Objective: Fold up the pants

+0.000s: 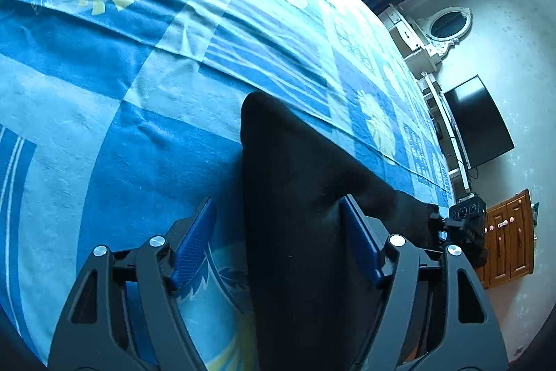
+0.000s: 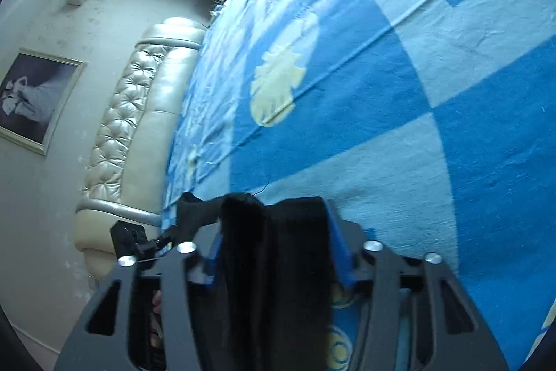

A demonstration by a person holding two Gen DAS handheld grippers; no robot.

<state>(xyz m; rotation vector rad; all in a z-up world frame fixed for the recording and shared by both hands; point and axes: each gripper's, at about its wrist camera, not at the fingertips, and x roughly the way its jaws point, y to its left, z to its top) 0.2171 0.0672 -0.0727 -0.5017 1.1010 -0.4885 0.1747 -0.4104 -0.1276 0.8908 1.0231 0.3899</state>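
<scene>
black pants [image 1: 295,197] fill the middle of my left wrist view, a dark fold of cloth rising between my fingers and reaching far out over the bed sheet [image 1: 104,93]. my left gripper [image 1: 278,246] stands with its blue pads wide apart; the right pad [image 1: 361,246] touches the cloth, the left pad [image 1: 194,242] is clear of it with sheet showing between, so i am not clamped on it there. the fabric stretches off to the right, toward my other gripper seen small at the bed's edge.

in the right wrist view my right gripper [image 2: 274,246] is closed on the pants [image 2: 278,249], a bunched black wad pressed between both blue pads, and a strip of the cloth runs off to the left. the blue and pale patterned sheet [image 2: 417,93] lies beneath and far ahead. a padded headboard [image 2: 139,127] lines the left side, with a framed picture [image 2: 34,99] on the wall beyond it.
</scene>
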